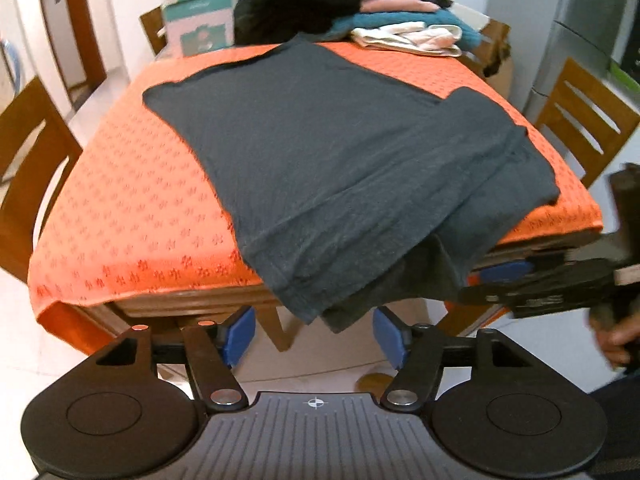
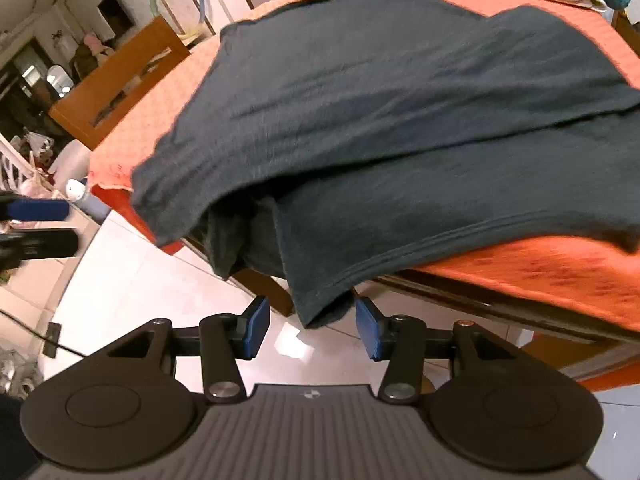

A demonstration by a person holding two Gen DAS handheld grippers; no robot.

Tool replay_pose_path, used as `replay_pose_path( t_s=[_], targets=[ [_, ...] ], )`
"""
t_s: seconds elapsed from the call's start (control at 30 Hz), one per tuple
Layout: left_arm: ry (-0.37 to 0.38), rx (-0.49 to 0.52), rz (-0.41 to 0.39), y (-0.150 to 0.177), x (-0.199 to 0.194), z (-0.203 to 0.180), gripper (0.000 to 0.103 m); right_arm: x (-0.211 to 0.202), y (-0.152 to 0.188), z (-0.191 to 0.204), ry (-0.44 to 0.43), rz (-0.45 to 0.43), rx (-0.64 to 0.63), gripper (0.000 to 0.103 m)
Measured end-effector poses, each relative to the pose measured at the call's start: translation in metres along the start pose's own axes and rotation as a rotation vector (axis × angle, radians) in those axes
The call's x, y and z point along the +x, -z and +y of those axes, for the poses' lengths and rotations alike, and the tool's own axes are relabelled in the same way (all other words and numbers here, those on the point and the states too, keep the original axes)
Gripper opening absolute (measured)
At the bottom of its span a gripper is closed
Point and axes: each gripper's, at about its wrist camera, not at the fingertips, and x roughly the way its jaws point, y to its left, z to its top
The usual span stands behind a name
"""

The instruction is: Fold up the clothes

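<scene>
- Blue pads of the left gripper (image 1: 314, 336) stand apart, clear of the cloth, just below the hanging hem.
- Pads of the right gripper (image 2: 312, 328) are likewise spread, empty, with the lowest corner of the hem dipping just above the gap; it is hard to tell whether they touch.
- Dark grey T-shirt (image 1: 340, 160) lies spread on the surface (image 1: 132, 208), one side folded over, its near edge drooping past the rim; the layers beneath the fold are shadowed and hard to make out.
- Hand (image 1: 616, 340) on the right gripper's handle is cut off at the left wrist view's edge and blurred.
- Orange patterned cloth covers the surface; wooden chairs (image 1: 28, 176) stand around it on pale floor tiles (image 2: 132, 288).
- Pile of clothes (image 1: 400, 12) sits at the far end, dark, teal and white, its top cropped.
- Stacked cardboard boxes (image 1: 198, 4) behind show nothing of their contents.
</scene>
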Motion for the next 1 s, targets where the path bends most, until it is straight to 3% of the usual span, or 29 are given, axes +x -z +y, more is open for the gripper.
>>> replay_pose_path(
  t_s=[0.03, 0.13, 0.33, 0.53, 0.77, 1.0],
  targets=[
    [-0.002, 0.014, -0.001, 0.001, -0.001, -0.002, 0.069, 0.006, 0.0, 0.001, -0.004, 0.001, 0.006, 0.049],
    [-0.008, 0.069, -0.005, 0.006, -0.004, -0.009, 0.072, 0.014, 0.0, 0.001, -0.019, 0.018, 0.02, 0.006],
    [0.022, 0.2, -0.018, 0.022, 0.005, -0.043, 0.075, -0.024, -0.01, 0.008, -0.133, 0.021, 0.039, 0.005],
    [0.049, 0.25, -0.07, 0.031, 0.03, -0.083, 0.075, -0.052, -0.04, 0.004, -0.22, 0.07, 0.115, 0.005],
    [-0.05, 0.333, -0.149, 0.032, 0.062, -0.128, 0.076, -0.059, -0.07, -0.007, -0.271, 0.147, 0.184, 0.005],
    [-0.219, 0.338, -0.179, 0.034, 0.084, -0.156, 0.078, -0.061, -0.079, -0.014, -0.292, 0.184, 0.216, 0.005]
  ],
)
